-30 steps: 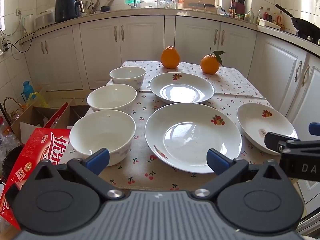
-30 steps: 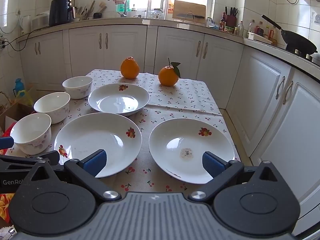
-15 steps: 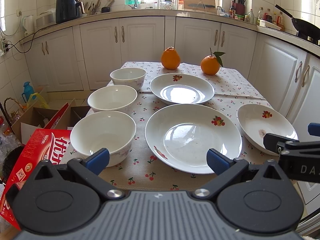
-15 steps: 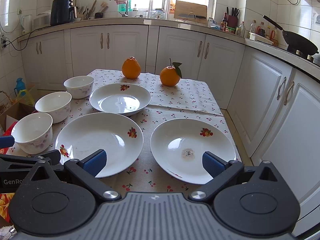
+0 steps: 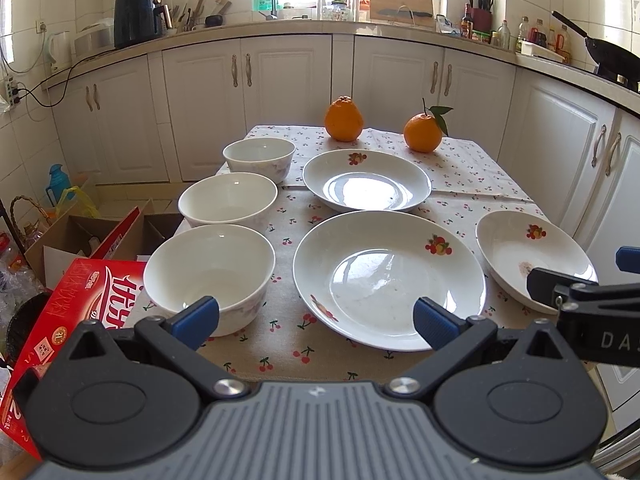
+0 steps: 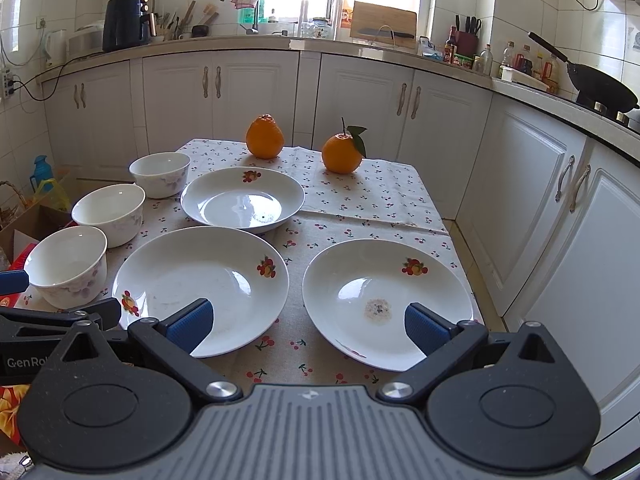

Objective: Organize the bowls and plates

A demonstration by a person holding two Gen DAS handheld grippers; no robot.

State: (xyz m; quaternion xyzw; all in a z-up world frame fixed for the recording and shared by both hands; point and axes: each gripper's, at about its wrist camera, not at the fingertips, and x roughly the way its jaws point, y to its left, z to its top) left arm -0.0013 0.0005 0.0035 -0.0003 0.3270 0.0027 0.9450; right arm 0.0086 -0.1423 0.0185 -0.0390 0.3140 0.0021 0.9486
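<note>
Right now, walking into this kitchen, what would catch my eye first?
Two bright oranges at the far end of the cherry-print tablecloth. In front lie three white plates, with three bowls lined along the left edge.

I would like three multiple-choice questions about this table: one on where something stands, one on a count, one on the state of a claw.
1. Where do the three bowls stand?
A. In a row along the table's left side
B. Stacked at the centre
C. On the counter

2. How many oranges are on the cloth?
A. One
B. Two
C. Four

3. What state is the right claw in?
A. Shut on a plate
B. Open, holding nothing
C. Shut on a bowl

Key: 1 A, nearest bowl, middle bowl and far bowl line up separately; 2 B, knobbed orange and leafed orange; 3 B, right claw gapes above the stained plate.
</note>
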